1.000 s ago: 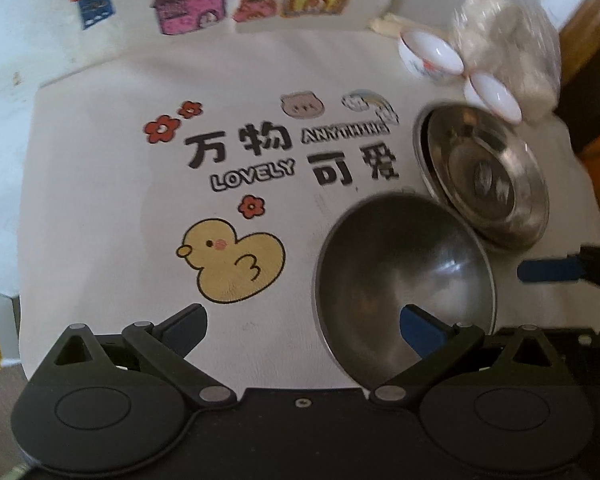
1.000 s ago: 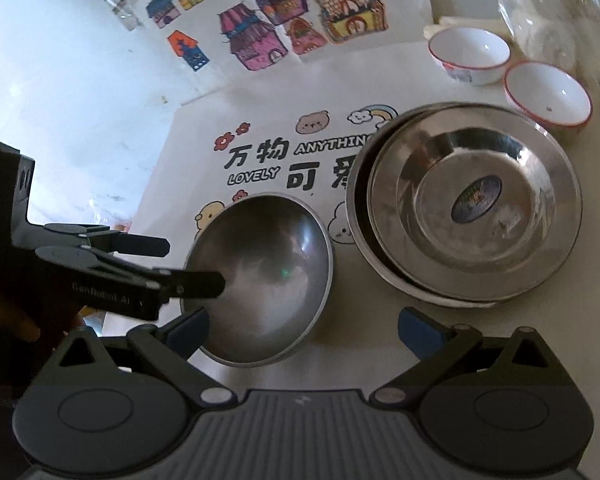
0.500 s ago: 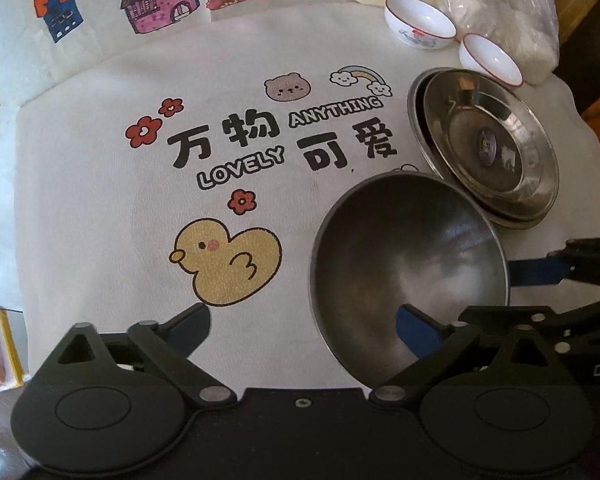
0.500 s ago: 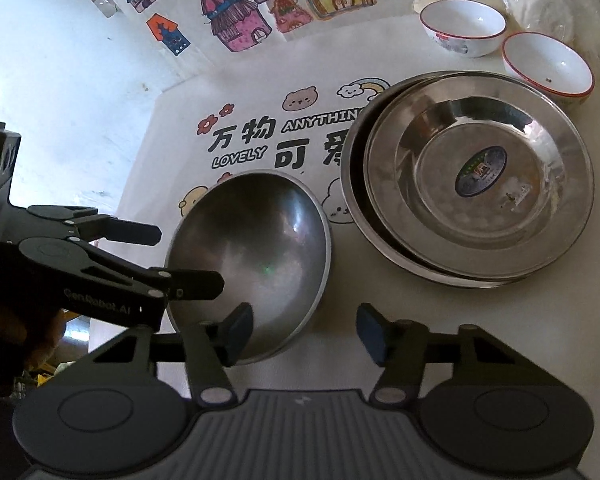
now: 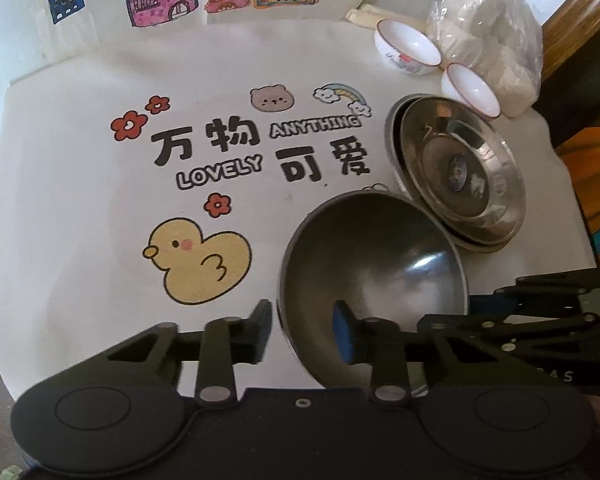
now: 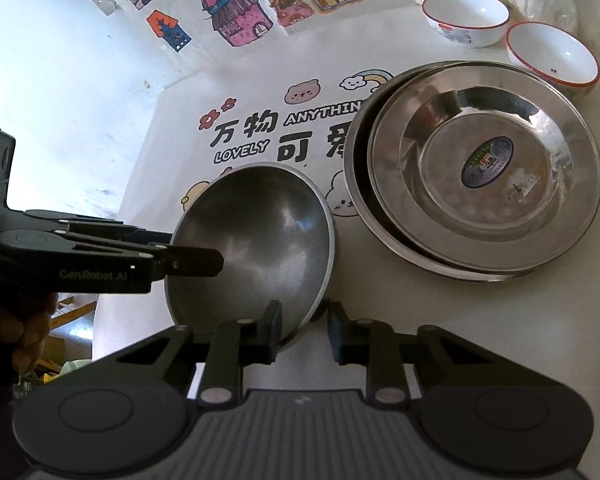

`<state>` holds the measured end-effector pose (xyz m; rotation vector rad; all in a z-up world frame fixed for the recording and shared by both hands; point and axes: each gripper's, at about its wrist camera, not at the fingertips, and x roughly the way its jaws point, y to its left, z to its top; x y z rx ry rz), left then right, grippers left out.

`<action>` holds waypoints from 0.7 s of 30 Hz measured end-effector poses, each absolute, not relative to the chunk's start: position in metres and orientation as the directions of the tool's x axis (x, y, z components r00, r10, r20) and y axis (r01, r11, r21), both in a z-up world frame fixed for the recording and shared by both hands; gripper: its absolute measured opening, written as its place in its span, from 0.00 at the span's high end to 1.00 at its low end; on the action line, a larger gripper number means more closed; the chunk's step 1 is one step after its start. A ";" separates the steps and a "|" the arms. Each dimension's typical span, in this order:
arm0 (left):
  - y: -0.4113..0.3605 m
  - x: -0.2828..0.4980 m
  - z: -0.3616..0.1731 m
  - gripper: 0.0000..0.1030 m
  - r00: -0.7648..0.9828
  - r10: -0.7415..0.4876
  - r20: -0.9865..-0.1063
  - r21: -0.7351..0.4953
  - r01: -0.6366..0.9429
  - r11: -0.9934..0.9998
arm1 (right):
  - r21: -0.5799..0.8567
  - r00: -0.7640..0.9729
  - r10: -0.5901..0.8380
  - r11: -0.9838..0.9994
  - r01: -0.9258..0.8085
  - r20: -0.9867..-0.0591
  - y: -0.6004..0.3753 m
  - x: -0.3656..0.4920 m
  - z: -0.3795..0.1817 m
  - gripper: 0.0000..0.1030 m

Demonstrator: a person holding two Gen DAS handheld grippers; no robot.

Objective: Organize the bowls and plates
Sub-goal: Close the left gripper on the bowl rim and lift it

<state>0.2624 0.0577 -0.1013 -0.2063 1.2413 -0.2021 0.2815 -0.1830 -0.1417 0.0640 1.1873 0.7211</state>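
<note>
Steel bowl (image 5: pixel 372 264) upright on a printed cloth (image 5: pixel 80 184), low and right of centre in the left wrist view, its rim touching or almost touching a stack of steel plates (image 5: pixel 460 176) at its 1 o'clock. Straddled at two places: left gripper (image 5: pixel 302 334) over the rim at the bowl's 7 o'clock, right gripper (image 6: pixel 304 332) over the near edge, at 5 o'clock in its own view. Jaws of both just drawn in from wide, thin rim between each pair, one pad inside and one outside, a sliver of gap visible beside the metal, so not yet pinching. Pair of red-rimmed white bowls (image 5: pixel 406 46) and a plastic bag (image 5: pixel 492 40) well apart, beyond the plates at 1 o'clock. Probably light, rigid and slick: polished curved wall, little for pads to bite, likely to swivel if caught at one point only. Best taken by the rim on opposite sides, pads square to the wall, kept level; hard to break, yet apt to clatter and scuff against the plates.
</note>
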 end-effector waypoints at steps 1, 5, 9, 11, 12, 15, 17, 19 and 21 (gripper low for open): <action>0.058 0.262 -0.100 0.70 0.316 -0.265 -0.911 -0.267 0.038 0.963 | 0.406 0.181 0.540 0.778 -0.479 -0.822 -0.183 0.281 -0.141 0.73; 0.062 0.259 -0.098 0.71 0.321 -0.287 -0.902 -0.294 0.027 0.955 | 0.407 0.182 0.543 0.776 -0.482 -0.820 -0.184 0.280 -0.140 0.73; 0.064 0.256 -0.092 0.72 0.334 -0.301 -0.893 -0.308 0.035 0.951 | 0.408 0.195 0.555 0.767 -0.495 -0.809 -0.187 0.276 -0.135 0.74; 0.064 0.255 -0.087 0.72 0.340 -0.311 -0.888 -0.316 0.040 0.948 | 0.409 0.202 0.562 0.763 -0.501 -0.802 -0.190 0.275 -0.131 0.74; 0.064 0.255 -0.085 0.72 0.343 -0.316 -0.885 -0.322 0.043 0.946 | 0.407 0.208 0.564 0.762 -0.504 -0.799 -0.192 0.274 -0.129 0.74; 0.060 0.257 -0.077 0.72 0.356 -0.337 -0.871 -0.339 0.059 0.939 | 0.396 0.233 0.566 0.763 -0.511 -0.791 -0.199 0.272 -0.120 0.74; 0.056 0.259 -0.072 0.72 0.365 -0.353 -0.861 -0.352 0.073 0.933 | 0.387 0.254 0.564 0.769 -0.509 -0.786 -0.206 0.271 -0.114 0.74; 0.048 0.263 -0.066 0.72 0.376 -0.372 -0.849 -0.364 0.094 0.927 | 0.375 0.280 0.556 0.781 -0.500 -0.783 -0.215 0.271 -0.108 0.74; 0.040 0.269 -0.061 0.72 0.387 -0.391 -0.835 -0.376 0.116 0.919 | 0.364 0.310 0.545 0.795 -0.486 -0.779 -0.224 0.271 -0.103 0.74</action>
